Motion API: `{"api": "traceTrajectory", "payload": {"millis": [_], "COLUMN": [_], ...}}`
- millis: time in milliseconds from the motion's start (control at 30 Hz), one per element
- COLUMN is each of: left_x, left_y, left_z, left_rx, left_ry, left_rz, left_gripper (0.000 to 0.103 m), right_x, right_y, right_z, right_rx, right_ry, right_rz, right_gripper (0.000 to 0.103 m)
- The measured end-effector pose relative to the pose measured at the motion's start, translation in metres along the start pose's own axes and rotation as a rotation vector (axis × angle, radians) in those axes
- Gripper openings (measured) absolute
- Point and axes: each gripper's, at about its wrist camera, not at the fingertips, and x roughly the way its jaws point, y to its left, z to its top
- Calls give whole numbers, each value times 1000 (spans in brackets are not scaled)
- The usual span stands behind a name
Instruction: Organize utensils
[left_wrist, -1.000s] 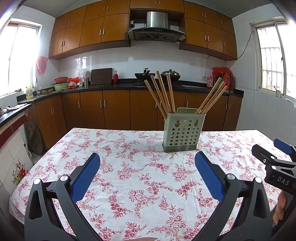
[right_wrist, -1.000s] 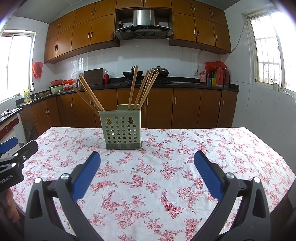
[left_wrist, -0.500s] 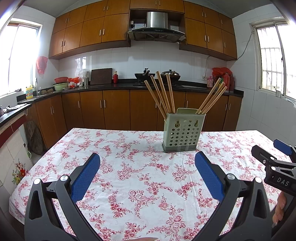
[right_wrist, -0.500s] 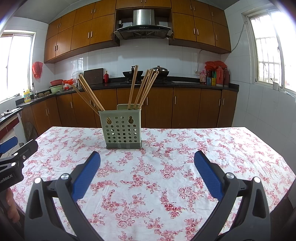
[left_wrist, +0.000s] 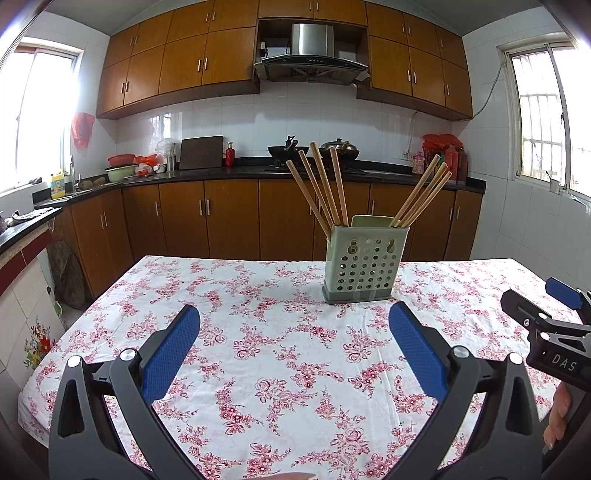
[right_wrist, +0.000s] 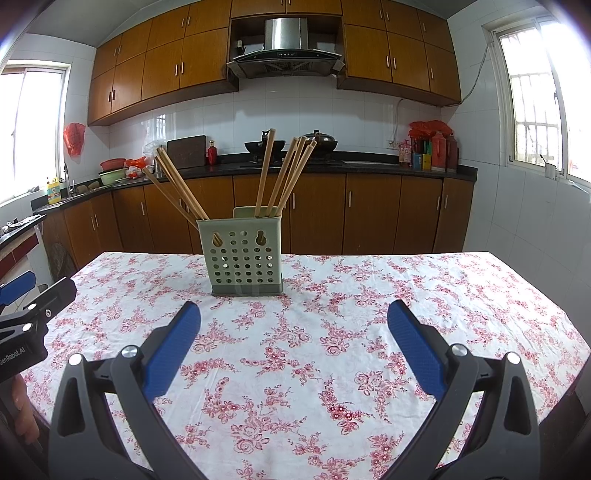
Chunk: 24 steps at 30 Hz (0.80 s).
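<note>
Chopsticks (left_wrist: 321, 188) — slim wooden rods — lean in a perforated green holder (left_wrist: 364, 264); left gripper (left_wrist: 294, 345) and right gripper (right_wrist: 293, 341) gape wide.

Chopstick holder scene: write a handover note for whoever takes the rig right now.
Left claw: open, empty, low over the floral tablecloth, short of the holder.
Right claw: open, empty, same posture, facing the holder.
Green perforated chopstick holder stands upright on the table's far half. Wooden chopsticks sit in it in two fanned bunches, one leaning left, one leaning right.
Done: no loose utensils visible on the table.
Left: cannot tell; if sorting is expected, neither claw has touched a chopstick.
</note>
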Motion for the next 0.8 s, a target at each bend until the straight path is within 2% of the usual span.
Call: {"api": "traceTrajectory", "payload": {"millis": [800], "left_x": [0], "left_y": [3], "left_z": [2], "left_rx": [-3], "left_ry": [0], "left_rz": [3], "left_gripper": [101], "right_x": [1], "right_y": [3], "right_z": [-1], "right_rx": [5], "right_ry": [4], "right_rz": [-2], "right_gripper": [99]}}
